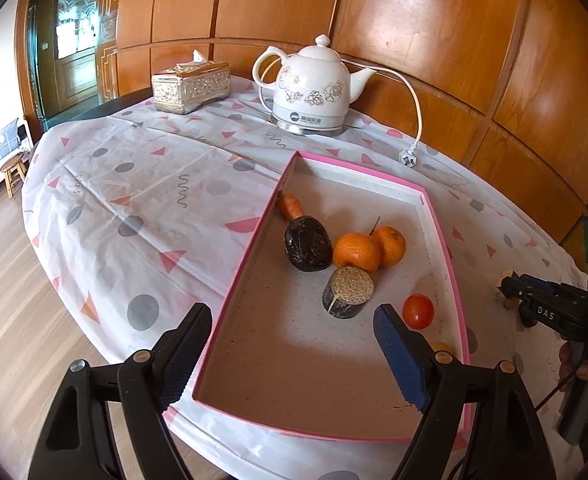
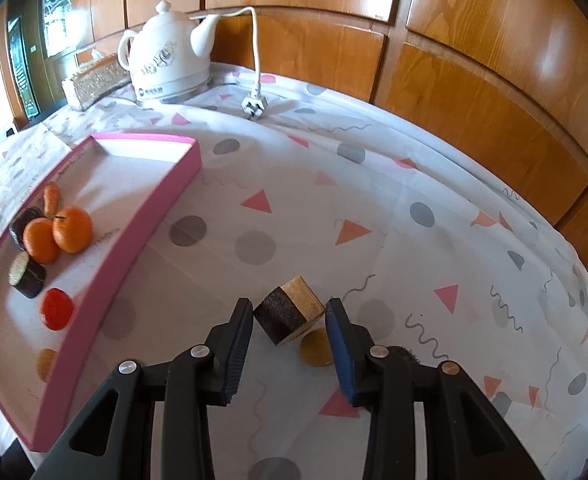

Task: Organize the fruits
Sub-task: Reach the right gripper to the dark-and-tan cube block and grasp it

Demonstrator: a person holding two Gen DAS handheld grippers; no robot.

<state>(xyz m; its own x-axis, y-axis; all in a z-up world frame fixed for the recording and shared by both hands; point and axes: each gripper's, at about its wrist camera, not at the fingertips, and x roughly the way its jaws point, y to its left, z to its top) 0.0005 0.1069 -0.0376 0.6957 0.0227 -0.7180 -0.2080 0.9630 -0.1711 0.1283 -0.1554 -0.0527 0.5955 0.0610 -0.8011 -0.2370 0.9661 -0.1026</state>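
A pink-rimmed tray (image 1: 249, 256) (image 2: 149, 224) holds a carrot (image 1: 289, 206), a dark round fruit (image 1: 308, 244), two oranges (image 1: 356, 252), a dark cut piece with a pale face (image 1: 348, 292), a red tomato (image 1: 418, 311) and a small yellow fruit (image 1: 440, 346). My left gripper (image 1: 289, 360) is open over the tray's near end, empty. My right gripper (image 2: 289, 340) is open around a dark-skinned cut piece with a tan face (image 2: 289, 312) on the cloth, right of the tray. It shows at the right edge of the left view (image 1: 506, 288). A tan disc (image 2: 314, 346) lies beside the piece.
A white electric kettle (image 1: 314, 88) (image 2: 165, 56) with its cord and loose plug (image 1: 408, 158) (image 2: 253, 106) stands at the back. A gold tissue box (image 1: 191, 86) sits left of it. The patterned cloth ends at the table edge on the left. Wooden wall panels stand behind.
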